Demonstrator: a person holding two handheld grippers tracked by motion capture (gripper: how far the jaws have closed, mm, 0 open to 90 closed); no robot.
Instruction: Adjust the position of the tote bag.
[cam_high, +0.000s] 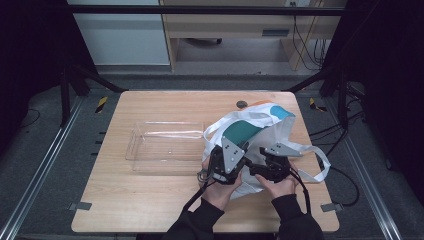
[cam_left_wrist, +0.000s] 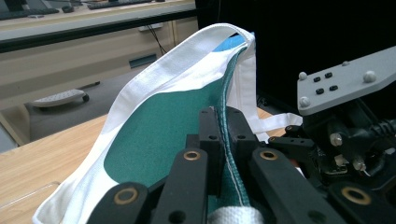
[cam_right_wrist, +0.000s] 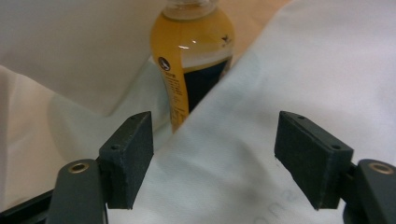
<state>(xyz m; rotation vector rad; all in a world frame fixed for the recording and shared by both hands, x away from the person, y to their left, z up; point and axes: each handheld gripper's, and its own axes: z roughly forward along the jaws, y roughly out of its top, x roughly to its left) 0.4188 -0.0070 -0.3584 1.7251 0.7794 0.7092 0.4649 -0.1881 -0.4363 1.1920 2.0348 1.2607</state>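
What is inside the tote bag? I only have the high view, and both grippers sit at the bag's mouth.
Observer: The right gripper view shows a bottle of orange-yellow drink with a dark label, lying among the white folds inside the tote bag.
Operator: Is the right gripper holding it?
Observer: No. The right gripper is open, with its pads apart over white cloth; the bottle lies beyond them, untouched.
Operator: And the left one?
Observer: The left gripper view shows the left gripper shut on the bag's rim, pinching the teal-and-white fabric edge upright.
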